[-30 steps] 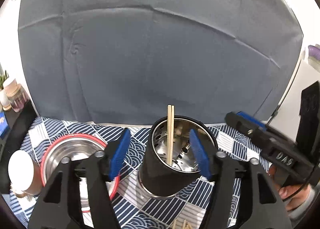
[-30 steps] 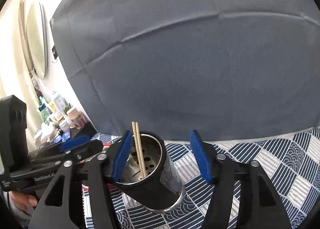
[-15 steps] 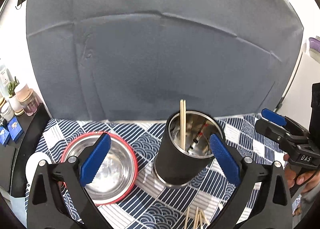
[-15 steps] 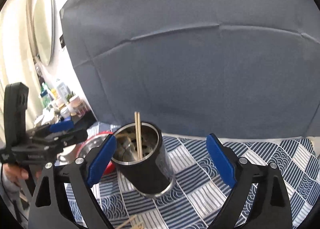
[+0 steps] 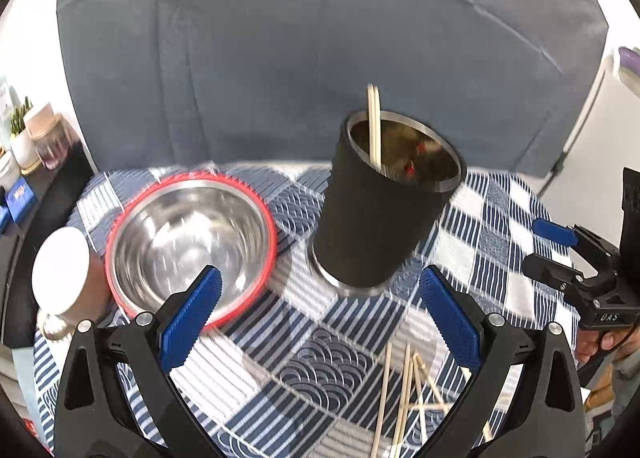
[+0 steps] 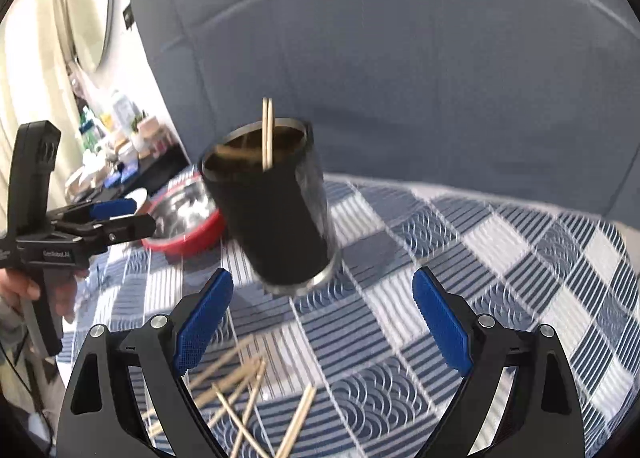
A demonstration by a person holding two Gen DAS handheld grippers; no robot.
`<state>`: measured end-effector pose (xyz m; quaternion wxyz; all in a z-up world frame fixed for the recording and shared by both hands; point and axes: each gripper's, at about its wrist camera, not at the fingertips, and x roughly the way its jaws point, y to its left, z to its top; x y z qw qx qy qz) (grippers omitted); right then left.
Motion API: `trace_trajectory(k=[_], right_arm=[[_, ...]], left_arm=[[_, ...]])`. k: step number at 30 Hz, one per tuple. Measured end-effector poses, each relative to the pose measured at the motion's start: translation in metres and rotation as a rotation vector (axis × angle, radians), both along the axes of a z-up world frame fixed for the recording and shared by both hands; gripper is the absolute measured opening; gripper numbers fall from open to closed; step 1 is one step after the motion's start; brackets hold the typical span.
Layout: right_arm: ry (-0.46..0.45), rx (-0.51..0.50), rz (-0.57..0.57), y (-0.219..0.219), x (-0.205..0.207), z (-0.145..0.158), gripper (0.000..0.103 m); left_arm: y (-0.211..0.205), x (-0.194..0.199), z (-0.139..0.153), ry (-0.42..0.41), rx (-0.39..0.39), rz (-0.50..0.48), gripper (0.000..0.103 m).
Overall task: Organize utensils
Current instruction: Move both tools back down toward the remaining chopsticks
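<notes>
While both sets of blue-padded jaws stand spread wide with nothing between them, having opened within the last second, the left gripper (image 5: pixel 320 314) and the right gripper (image 6: pixel 322 310) hang above the blue-and-white patterned tablecloth (image 5: pixel 472 242). Nearest the cameras, loose pale wooden chopsticks (image 6: pixel 248 394) lie scattered and crossed on the cloth. Beyond them stands the black-sleeved cylindrical steel utensil holder (image 5: pixel 380 210), upright on the cloth, with one pair of wooden chopsticks (image 5: pixel 374 126) standing inside it. To its left sits the red-rimmed stainless steel bowl (image 5: pixel 192 230), and a white-lidded jar (image 5: pixel 60 270) rests beside that bowl. A grey fabric backdrop (image 5: pixel 280 58) closes the far side.
</notes>
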<state>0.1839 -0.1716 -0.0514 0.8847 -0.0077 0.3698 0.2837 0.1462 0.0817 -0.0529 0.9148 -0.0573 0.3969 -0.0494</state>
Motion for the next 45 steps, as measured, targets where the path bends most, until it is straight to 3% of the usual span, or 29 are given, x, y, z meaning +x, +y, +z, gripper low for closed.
trace_trajectory(k=[5, 13, 27, 33, 38, 45], right_arm=[[0.068, -0.034, 0.013, -0.006, -0.017, -0.031, 0.087], [0.153, -0.068, 0.001, -0.015, -0.038, -0.066, 0.087], [0.191, -0.175, 0.118, -0.016, -0.081, -0.091, 0.085], [0.173, -0.242, 0.198, -0.006, -0.093, -0.094, 0.071], [0.189, -0.278, 0.265, 0.004, -0.097, -0.098, 0.047], [0.21, -0.303, 0.329, 0.014, -0.099, -0.102, 0.033]], left_arm=[[-0.007, -0.015, -0.028, 0.074, 0.027, -0.035, 0.097], [-0.016, -0.042, -0.07, 0.181, 0.008, -0.062, 0.097], [-0.03, -0.063, -0.101, 0.256, 0.067, -0.105, 0.097], [-0.037, -0.062, -0.112, 0.29, 0.111, -0.118, 0.097], [-0.039, -0.06, -0.117, 0.31, 0.16, -0.123, 0.097], [-0.043, -0.058, -0.121, 0.331, 0.205, -0.133, 0.097]])
